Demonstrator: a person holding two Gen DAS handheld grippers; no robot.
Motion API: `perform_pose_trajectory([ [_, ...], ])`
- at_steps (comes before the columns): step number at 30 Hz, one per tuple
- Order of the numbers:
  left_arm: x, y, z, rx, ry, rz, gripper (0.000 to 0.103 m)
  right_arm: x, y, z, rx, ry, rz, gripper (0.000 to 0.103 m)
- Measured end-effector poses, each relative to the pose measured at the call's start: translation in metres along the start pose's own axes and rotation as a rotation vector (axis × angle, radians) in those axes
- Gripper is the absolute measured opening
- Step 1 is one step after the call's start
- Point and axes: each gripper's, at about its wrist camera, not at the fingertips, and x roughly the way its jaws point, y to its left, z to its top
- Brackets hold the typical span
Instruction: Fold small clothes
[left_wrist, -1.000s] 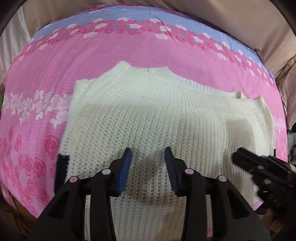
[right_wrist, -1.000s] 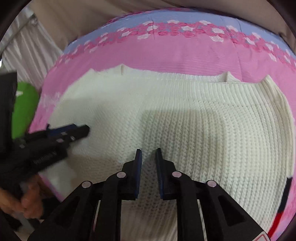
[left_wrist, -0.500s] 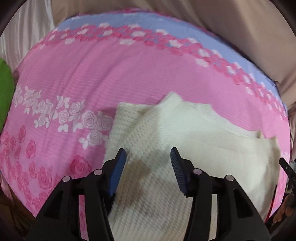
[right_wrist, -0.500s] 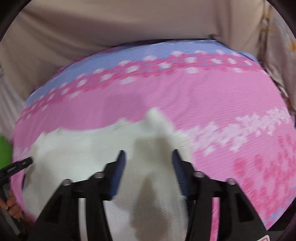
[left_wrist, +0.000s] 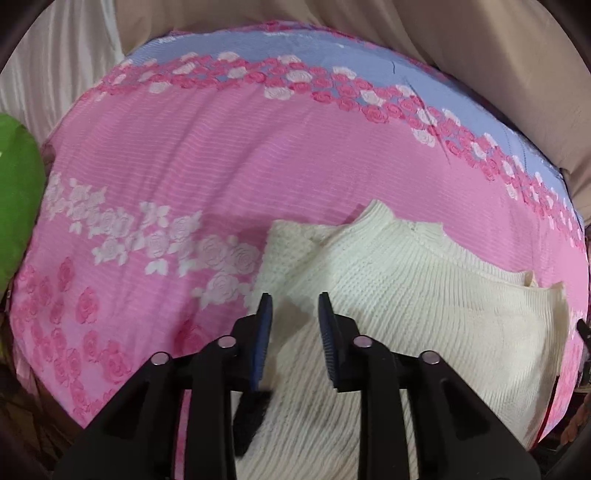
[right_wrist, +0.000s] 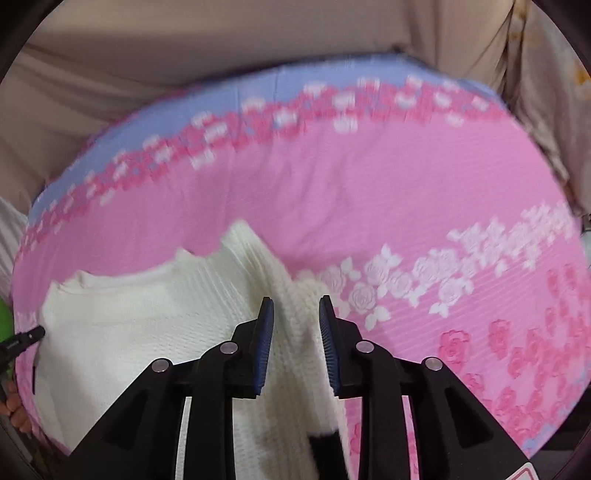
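Sweater (left_wrist: 406, 295) on pink sheet (left_wrist: 221, 166), green cushion (left_wrist: 14, 206) only left view

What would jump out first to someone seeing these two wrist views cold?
The cream knit sweater, lying on the bright pink rose-print bedspread in the lower middle of both views. The left gripper hangs over the sweater's left edge and the right gripper over its right edge, both with jaws closing and knit showing in the gap between them. A green object sits at the left view's far left.
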Motion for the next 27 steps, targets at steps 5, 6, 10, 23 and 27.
perform_pose_trajectory([
  [5,-0.019,0.023,-0.036,-0.013,0.034,-0.011,0.051,-0.046,0.069,-0.019,-0.149,0.020,0.177,0.035],
  [6,-0.018,0.029,-0.045,-0.021,0.057,-0.014,0.051,-0.046,0.088,-0.025,-0.195,0.044,0.208,0.035],
  [10,-0.013,0.046,-0.066,-0.080,0.110,-0.037,0.054,-0.019,0.160,-0.048,-0.310,0.170,0.327,0.012],
  [23,-0.005,0.052,-0.083,-0.207,0.144,-0.138,0.083,0.052,0.208,-0.067,-0.413,0.359,0.237,0.002],
  [27,0.018,0.062,-0.090,-0.306,0.199,-0.196,0.079,0.057,0.213,-0.064,-0.414,0.377,0.233,0.002],
])
